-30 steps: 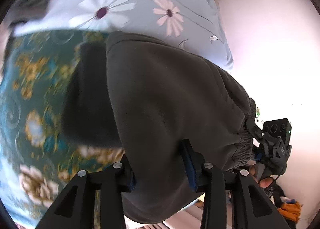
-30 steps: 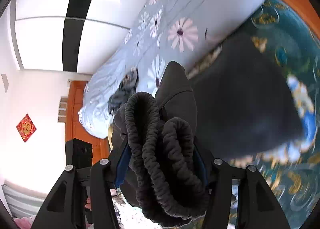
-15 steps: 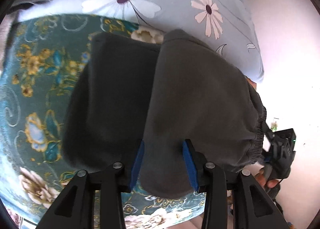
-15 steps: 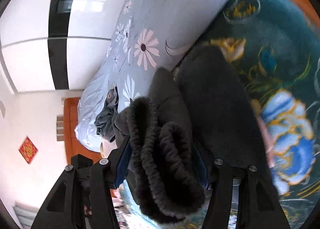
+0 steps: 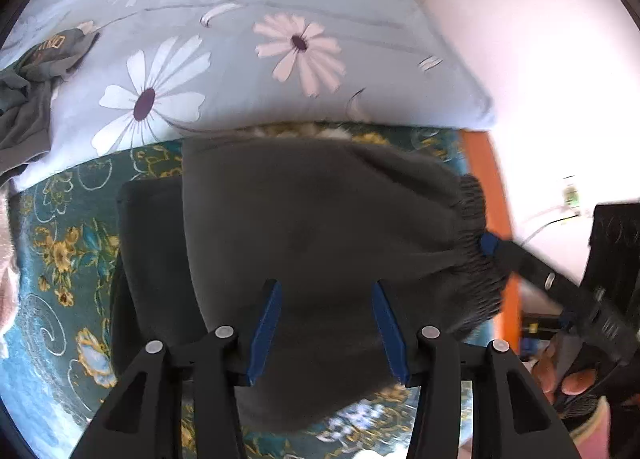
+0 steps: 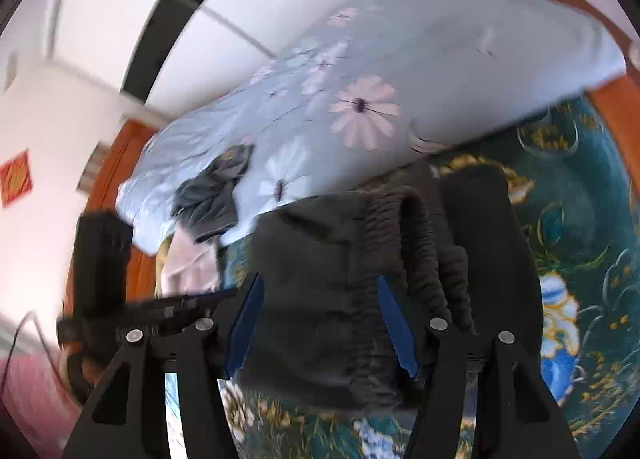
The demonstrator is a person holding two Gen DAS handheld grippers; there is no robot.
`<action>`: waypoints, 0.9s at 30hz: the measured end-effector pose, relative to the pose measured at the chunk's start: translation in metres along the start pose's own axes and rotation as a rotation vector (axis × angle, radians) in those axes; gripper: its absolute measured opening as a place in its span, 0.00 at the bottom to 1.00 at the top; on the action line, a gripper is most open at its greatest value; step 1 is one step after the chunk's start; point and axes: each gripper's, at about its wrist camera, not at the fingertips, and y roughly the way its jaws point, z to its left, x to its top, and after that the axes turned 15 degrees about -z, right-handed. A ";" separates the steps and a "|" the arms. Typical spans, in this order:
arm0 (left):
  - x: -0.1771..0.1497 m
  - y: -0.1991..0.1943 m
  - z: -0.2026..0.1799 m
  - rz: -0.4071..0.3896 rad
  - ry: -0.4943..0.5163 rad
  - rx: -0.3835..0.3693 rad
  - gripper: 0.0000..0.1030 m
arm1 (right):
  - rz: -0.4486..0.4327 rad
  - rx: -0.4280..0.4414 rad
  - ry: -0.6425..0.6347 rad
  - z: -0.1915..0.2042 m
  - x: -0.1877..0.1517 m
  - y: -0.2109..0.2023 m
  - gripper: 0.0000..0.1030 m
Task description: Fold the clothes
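Observation:
A dark grey garment (image 5: 320, 219) with a ribbed elastic waistband (image 5: 472, 227) lies folded over itself on the teal floral blanket (image 5: 60, 259). My left gripper (image 5: 324, 285) points steeply down over its near edge. Its jaws are opening, with the cloth lying slack between the blue pads. In the right wrist view the same garment (image 6: 312, 279) fills the gap of my right gripper (image 6: 320, 279), which stays shut on the fabric beside the bunched waistband (image 6: 420, 251). The right gripper's blue tip (image 5: 491, 245) shows against the waistband in the left wrist view.
A pale blue duvet with daisies (image 5: 280, 59) lies behind the blanket. A crumpled grey-green garment (image 5: 32, 91) rests on it at the left. The orange wooden bed frame (image 5: 484, 179) runs along the right, with a white wall beyond. A person's hand (image 5: 560, 375) holds the right gripper's handle.
The garment hung from both grippers; it has come down and now lies folded on the blanket. Both grippers sank with it. The left jaws have spread wider.

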 end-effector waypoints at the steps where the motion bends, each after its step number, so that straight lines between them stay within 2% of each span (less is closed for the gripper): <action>1: -0.002 0.010 0.002 0.017 0.000 0.017 0.50 | -0.006 0.001 0.033 -0.011 0.002 0.007 0.58; 4: -0.008 0.024 0.006 0.035 -0.004 0.042 0.50 | -0.004 -0.024 0.074 -0.023 -0.007 0.026 0.53; 6: -0.008 0.026 0.007 0.034 0.002 0.046 0.50 | -0.006 -0.028 0.034 -0.021 -0.011 0.029 0.52; 8: -0.009 0.018 0.005 0.036 0.004 0.044 0.50 | -0.010 -0.028 0.000 -0.017 -0.008 0.029 0.52; 11: -0.013 -0.003 0.004 0.006 0.002 0.027 0.50 | -0.019 -0.005 0.065 -0.016 0.000 0.014 0.53; 15: -0.034 -0.040 -0.002 -0.060 0.042 0.004 0.50 | -0.058 0.011 -0.060 0.018 -0.014 -0.022 0.57; 17: -0.050 -0.048 -0.002 -0.051 0.068 0.015 0.50 | -0.045 -0.001 -0.124 0.027 -0.029 -0.027 0.59; 20: -0.069 -0.032 0.003 0.006 0.091 0.055 0.50 | -0.015 -0.050 -0.181 0.028 -0.046 -0.022 0.61; 22: -0.072 -0.016 0.007 0.020 0.078 0.074 0.50 | 0.003 -0.094 -0.165 0.013 -0.050 -0.010 0.61; 24: -0.070 -0.005 0.005 0.026 0.083 0.105 0.50 | 0.001 -0.098 -0.139 0.000 -0.048 0.001 0.61; 27: -0.067 -0.001 -0.005 0.021 0.142 0.148 0.50 | -0.026 -0.101 -0.124 -0.008 -0.045 0.007 0.61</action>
